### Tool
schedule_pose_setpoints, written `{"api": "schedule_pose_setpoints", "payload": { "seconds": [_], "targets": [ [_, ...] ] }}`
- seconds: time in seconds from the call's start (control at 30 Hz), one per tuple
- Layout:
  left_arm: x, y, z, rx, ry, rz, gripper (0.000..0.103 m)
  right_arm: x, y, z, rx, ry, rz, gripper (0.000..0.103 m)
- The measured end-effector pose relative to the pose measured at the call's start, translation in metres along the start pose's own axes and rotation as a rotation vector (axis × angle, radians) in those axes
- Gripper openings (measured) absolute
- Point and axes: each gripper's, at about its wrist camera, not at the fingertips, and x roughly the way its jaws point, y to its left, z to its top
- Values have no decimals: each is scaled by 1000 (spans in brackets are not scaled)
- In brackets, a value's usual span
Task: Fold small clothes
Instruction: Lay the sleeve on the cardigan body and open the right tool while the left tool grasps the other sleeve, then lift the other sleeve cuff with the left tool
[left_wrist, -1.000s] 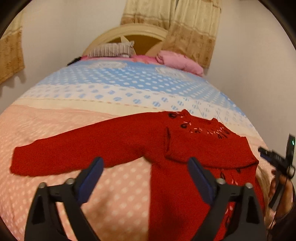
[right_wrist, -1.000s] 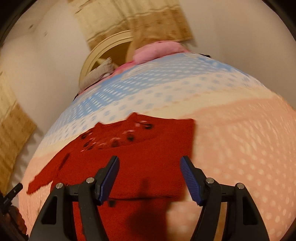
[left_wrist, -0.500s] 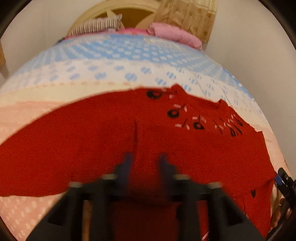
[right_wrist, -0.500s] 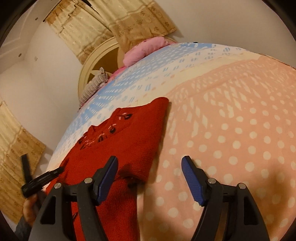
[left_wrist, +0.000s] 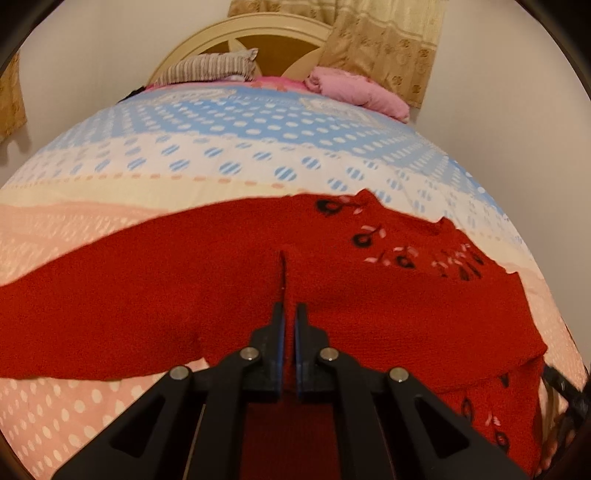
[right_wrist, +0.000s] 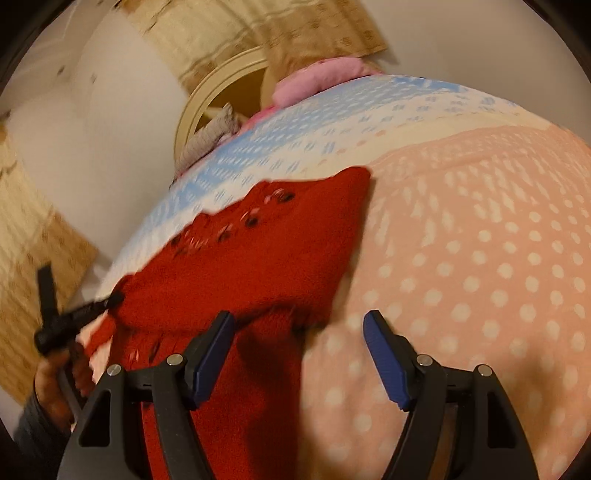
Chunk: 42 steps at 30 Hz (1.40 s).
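A small red knitted sweater (left_wrist: 369, 295) with black and pink motifs lies on the bed. One sleeve is folded across its chest; the other sleeve (left_wrist: 110, 280) stretches out to the left. My left gripper (left_wrist: 290, 314) is shut on a pinched ridge of the sweater at the folded sleeve's cuff edge. In the right wrist view the sweater (right_wrist: 258, 266) lies at left and centre. My right gripper (right_wrist: 299, 328) is open and empty, just above the sweater's right edge. The left gripper (right_wrist: 110, 297) shows at the left there, touching the fabric.
The bed has a pink polka-dot sheet (right_wrist: 480, 277) near me and a blue and white dotted area (left_wrist: 258, 129) farther back. A striped pillow (left_wrist: 214, 66), a pink pillow (left_wrist: 362, 92) and a headboard are at the far end. Walls and curtains surround the bed.
My left gripper has moved forward onto the sweater and shut on its fabric. My right gripper has stayed open and shifted around the sweater's right side.
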Motion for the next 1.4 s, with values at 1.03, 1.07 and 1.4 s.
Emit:
{"api": "schedule_pose_setpoints", "payload": {
  "seconds": [1.03, 1.07, 1.4],
  "targets": [
    [-20, 38, -25, -95, -39, -1, 48, 90, 111, 32, -292, 196, -144, 65],
    [-25, 41, -26, -96, -50, 4, 56, 89, 120, 30, -296, 194, -104, 65],
    [-85, 131, -43, -85, -138, 220, 72, 117, 156, 4, -410, 190, -28, 73]
  ]
}}
